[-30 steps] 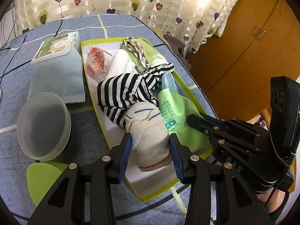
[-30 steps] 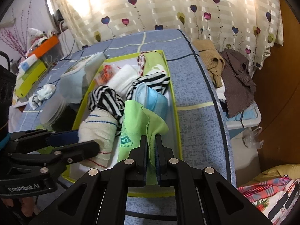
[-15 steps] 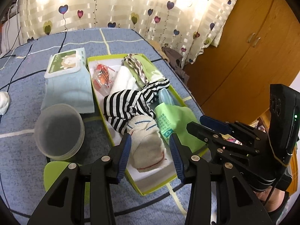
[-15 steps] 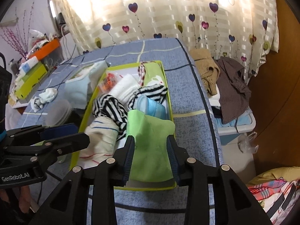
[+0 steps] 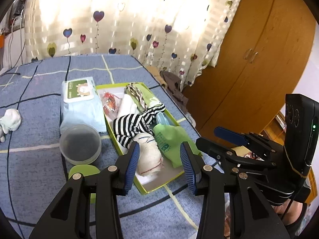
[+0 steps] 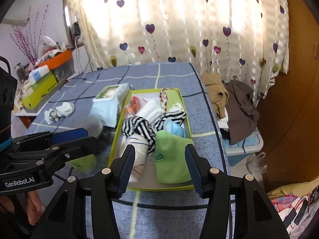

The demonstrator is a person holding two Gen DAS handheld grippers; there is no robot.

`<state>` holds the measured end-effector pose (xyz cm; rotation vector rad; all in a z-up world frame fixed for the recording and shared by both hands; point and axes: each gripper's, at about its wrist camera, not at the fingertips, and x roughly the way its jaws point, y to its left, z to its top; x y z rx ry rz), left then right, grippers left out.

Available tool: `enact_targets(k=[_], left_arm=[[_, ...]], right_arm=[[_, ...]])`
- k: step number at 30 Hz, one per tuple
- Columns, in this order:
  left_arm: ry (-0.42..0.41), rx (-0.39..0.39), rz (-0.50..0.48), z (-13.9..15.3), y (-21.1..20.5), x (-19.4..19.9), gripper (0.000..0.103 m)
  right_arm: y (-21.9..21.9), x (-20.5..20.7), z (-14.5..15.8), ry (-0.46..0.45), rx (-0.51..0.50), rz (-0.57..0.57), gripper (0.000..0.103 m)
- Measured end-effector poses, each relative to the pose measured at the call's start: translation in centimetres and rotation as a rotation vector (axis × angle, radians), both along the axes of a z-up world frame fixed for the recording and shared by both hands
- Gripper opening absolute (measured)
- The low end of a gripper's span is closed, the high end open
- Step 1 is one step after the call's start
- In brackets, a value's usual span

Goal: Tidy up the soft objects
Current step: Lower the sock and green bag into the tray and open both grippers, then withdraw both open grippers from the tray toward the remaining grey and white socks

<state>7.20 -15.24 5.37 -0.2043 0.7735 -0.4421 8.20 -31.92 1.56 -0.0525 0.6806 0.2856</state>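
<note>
A green-rimmed tray (image 5: pixel 110 133) (image 6: pixel 115 145) on the blue bedspread holds soft items: a green cloth (image 5: pixel 171 143) (image 6: pixel 171 159), a cream rolled cloth with red and blue stitching (image 5: pixel 148 156) (image 6: pixel 139 149), a black-and-white striped garment (image 5: pixel 131 125) (image 6: pixel 137 127) and a blue mask (image 5: pixel 162 118) (image 6: pixel 173 128). My left gripper (image 5: pixel 159 145) hovers open above the tray's near end, holding nothing. My right gripper (image 6: pixel 159 146) hangs above the green cloth, its jaws opening and nothing pressed between them. Each gripper also shows in the other's view.
Left of the tray stand a clear plastic bowl (image 5: pixel 79 145), a wipes pack (image 5: pixel 79 91) and a green lid (image 5: pixel 83 171). A white sock (image 6: pixel 59 111) lies further left. Clothes (image 6: pixel 235 103) are piled past the bed's right edge, near a wooden wardrobe (image 5: pixel 259 59).
The right gripper let go of the green cloth and spread its jaws; the cloth now lies in the tray. Both grippers rose and drew back from the tray.
</note>
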Motion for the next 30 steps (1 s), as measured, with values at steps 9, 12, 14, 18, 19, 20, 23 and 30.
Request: enact_targets(k=[9, 12, 14, 18, 19, 20, 23, 30], left_arm=[[-0.027, -0.013, 0.008, 0.7, 1.2, -1.7, 0.044], [-0.03, -0.024, 0.013, 0.9, 1.6, -2.0, 0.044], [-0.031, -0.024, 0.016, 1.0, 1.9, -2.1, 0.044], [-0.031, -0.016, 0.022, 1.0, 2.2, -2.5, 0.044], [-0.03, -0.017, 0.022, 1.0, 2.3, -2.5, 0.044], [-0.028, -0.018, 0.023, 1.0, 2.4, -2.6, 0.044], [-0.031, -0.005, 0.035, 1.0, 2.8, -2.9, 0.044], [-0.028, -0.001, 0.067, 0.8, 4.4, -3.6, 0.044]], right_arm=[[1.1, -1.6, 0.9, -0.016, -0.006, 0.007, 0.054], [1.5, -2.1, 1.1, -0.021, -0.013, 0.01, 0.054], [1.6, -2.3, 1.3, -0.026, -0.015, 0.013, 0.055], [2.1, -2.8, 1.5, -0.03, -0.023, 0.014, 0.059], [2.2, -2.9, 1.5, -0.027, -0.025, 0.015, 0.059], [2.4, -2.9, 1.5, -0.025, -0.028, 0.016, 0.059], [2.9, -3.1, 1.5, -0.025, -0.036, 0.019, 0.06], [4.6, -3.4, 1.5, -0.021, -0.047, 0.039, 0.062]])
